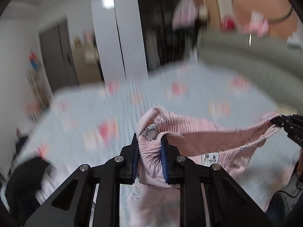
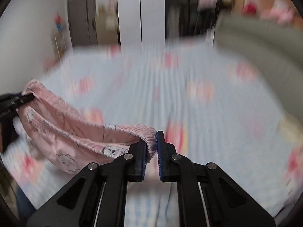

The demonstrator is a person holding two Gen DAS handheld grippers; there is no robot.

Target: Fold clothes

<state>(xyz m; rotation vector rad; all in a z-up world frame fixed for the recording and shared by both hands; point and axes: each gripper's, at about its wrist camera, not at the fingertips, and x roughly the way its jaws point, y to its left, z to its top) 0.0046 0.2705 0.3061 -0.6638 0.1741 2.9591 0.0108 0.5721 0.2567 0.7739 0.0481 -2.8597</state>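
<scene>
A pair of pink printed trousers (image 1: 212, 141) with an elastic waistband hangs in the air between my two grippers above the bed. My left gripper (image 1: 149, 141) is shut on one end of the gathered waistband. My right gripper (image 2: 151, 141) is shut on the other end of the waistband (image 2: 149, 132). The trousers (image 2: 62, 132) sag to the left in the right wrist view. Each gripper shows at the edge of the other's view: the right gripper (image 1: 280, 120) and the left gripper (image 2: 24, 98). The legs hang down below the left gripper.
A light blue striped bedsheet (image 1: 170, 98) with pink prints covers the bed below. A grey padded headboard (image 1: 246, 56) runs along the right. A dark garment (image 1: 24, 179) lies at the bed's left edge. White wardrobe doors (image 2: 140, 13) stand beyond. The background is motion-blurred.
</scene>
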